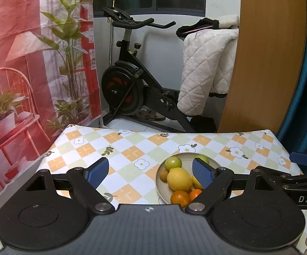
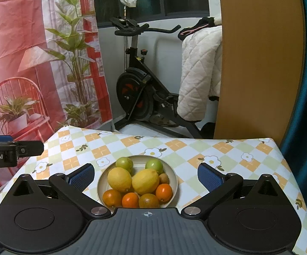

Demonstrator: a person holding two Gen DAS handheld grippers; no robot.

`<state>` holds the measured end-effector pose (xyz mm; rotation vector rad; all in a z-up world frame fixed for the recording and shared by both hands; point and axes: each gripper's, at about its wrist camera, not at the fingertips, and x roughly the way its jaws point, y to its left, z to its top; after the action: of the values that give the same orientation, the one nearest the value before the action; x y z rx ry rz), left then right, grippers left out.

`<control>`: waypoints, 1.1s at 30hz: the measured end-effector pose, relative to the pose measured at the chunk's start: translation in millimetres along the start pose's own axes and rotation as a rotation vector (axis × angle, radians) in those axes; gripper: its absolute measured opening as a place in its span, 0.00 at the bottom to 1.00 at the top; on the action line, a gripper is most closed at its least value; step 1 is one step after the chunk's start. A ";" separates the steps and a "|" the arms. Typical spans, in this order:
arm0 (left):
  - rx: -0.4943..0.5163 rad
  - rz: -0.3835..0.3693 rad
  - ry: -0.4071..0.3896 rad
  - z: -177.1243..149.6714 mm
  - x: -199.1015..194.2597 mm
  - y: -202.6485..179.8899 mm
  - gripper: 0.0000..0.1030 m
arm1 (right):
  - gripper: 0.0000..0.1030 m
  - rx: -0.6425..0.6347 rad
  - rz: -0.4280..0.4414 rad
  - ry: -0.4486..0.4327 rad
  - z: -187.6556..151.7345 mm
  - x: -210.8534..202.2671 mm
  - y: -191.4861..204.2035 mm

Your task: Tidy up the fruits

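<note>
A beige bowl (image 2: 175, 182) of fruit sat on a desk (image 2: 238, 148) covered with a checked, flower-printed cloth. In the bowl lay two yellow lemons (image 2: 119, 179), two green limes (image 2: 124, 163) at the far side, a small brown kiwi (image 2: 163, 178) at the right, and four oranges (image 2: 130, 199) along the near side. The right hand-held gripper (image 2: 146, 175) hovered above the bowl, its blue pads spread wide and holding nothing. The left hand-held gripper (image 1: 150, 173) hung over the desk just left of the bowl, jaws likewise wide apart and empty. An exercise bike (image 2: 140, 89) stood on the floor beyond the desk
</note>
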<state>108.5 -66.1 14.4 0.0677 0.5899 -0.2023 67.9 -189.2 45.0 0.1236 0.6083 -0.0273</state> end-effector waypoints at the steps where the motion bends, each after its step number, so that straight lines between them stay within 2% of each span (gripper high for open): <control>1: 0.002 0.006 -0.003 0.3 -1.5 -0.6 0.85 | 0.99 0.001 0.000 0.000 0.0 0.2 0.2; 33: -0.004 -0.002 -0.003 -4.9 -11.6 -5.5 0.85 | 0.99 0.000 0.010 0.006 -2.2 -10.9 6.4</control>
<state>95.2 -68.9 16.8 0.0631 0.5872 -0.2029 58.1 -182.7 50.1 0.1265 0.6135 -0.0174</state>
